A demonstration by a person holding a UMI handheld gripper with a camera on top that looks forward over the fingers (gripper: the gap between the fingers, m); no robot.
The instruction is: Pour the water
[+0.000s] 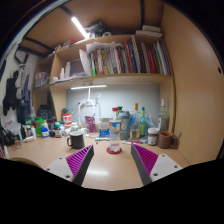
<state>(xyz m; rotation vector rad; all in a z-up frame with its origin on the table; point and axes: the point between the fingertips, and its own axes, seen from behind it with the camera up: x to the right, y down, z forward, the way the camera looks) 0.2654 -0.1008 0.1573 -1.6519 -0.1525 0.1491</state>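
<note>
Gripper view, jaws apart, small clear cup (pixel 114 147) just ahead, upright

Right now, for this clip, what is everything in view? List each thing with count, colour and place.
desk: one, light wood, under the claw.
mug: one, dark, beyond the left finger.
small cup: one, pinkish, ahead between the fingers.
bottles and jars: several, mixed colours, along the desk's back.
books: a row, many colours, on the upper shelf.
ceiling light: one, white, overhead.
claw: one, purple pads, open, holding nothing.
</note>
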